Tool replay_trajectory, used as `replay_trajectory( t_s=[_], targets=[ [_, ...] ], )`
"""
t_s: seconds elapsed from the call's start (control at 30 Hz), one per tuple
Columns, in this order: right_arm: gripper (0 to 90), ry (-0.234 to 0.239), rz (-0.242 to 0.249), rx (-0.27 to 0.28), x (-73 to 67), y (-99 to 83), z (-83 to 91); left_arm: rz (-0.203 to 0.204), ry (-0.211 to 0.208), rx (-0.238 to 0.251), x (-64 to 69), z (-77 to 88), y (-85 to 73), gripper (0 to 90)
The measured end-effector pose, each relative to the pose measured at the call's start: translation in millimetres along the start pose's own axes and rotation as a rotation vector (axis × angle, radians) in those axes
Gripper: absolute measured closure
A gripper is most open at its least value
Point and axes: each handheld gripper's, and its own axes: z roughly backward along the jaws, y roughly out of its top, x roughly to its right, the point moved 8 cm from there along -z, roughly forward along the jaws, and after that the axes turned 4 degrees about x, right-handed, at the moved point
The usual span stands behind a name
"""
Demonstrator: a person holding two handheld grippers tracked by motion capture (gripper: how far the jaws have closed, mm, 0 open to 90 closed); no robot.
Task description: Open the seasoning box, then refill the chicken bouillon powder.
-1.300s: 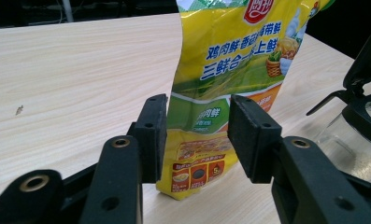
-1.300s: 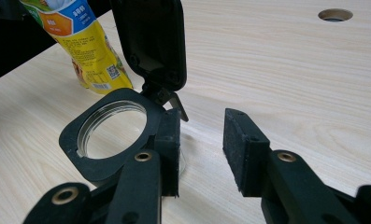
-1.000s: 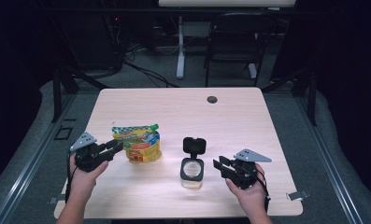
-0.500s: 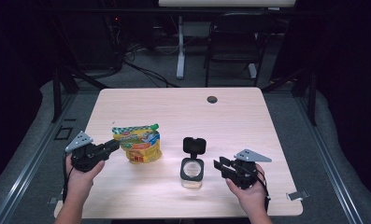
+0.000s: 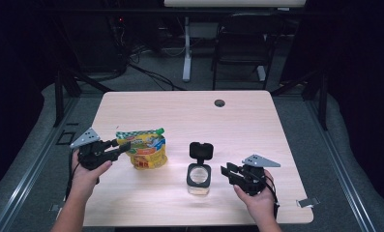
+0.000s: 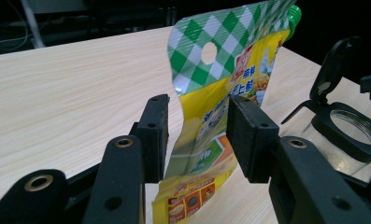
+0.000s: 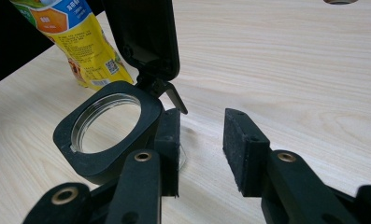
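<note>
Yellow pouch (image 6: 220, 116) stood near the bench's (image 5: 257, 116) left edge between our just-widened left gripper (image 6: 197, 135) pads, unpressed, while our right gripper (image 7: 199, 149), half-open and empty, flanked the open-lidded glass jar (image 7: 108, 135).

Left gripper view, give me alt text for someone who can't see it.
A yellow pouch with a green-checked top stands on edge between the left gripper's two black jaws, which have just been opening and don't clamp it. Behind it lies a pale wooden table, with an open-lidded glass jar at right.
</note>
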Motion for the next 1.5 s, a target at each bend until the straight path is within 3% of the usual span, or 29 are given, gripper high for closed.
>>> replay_trajectory(
  t_s=[0.23, 0.67, 0.83, 1.03, 1.5],
  targets=[
    [67.2, 0.008, -0.003, -0.002, 0.1, -0.6, -0.6, -0.035, 0.015, -0.036, 4.3, -2.1, 3.6, 66.5],
    [67.0, 0.008, -0.009, -0.002, 0.7, -0.5, -0.9, -0.138, 0.046, -0.078, 35.7, 3.2, -0.3, 87.1],
    [67.0, 0.010, -0.008, -0.004, 1.1, -0.6, -1.2, -0.140, 0.060, -0.080, 46.0, 3.0, -0.5, 89.8],
    [67.1, 0.014, -0.004, -0.006, 0.6, -0.5, -1.0, -0.113, 0.056, -0.086, 54.1, 11.4, -3.5, 90.0],
    [67.0, 0.016, -0.002, -0.001, -0.5, 0.4, -1.3, -0.084, 0.056, -0.081, 53.2, 39.6, -16.6, 89.8]
  ],
)
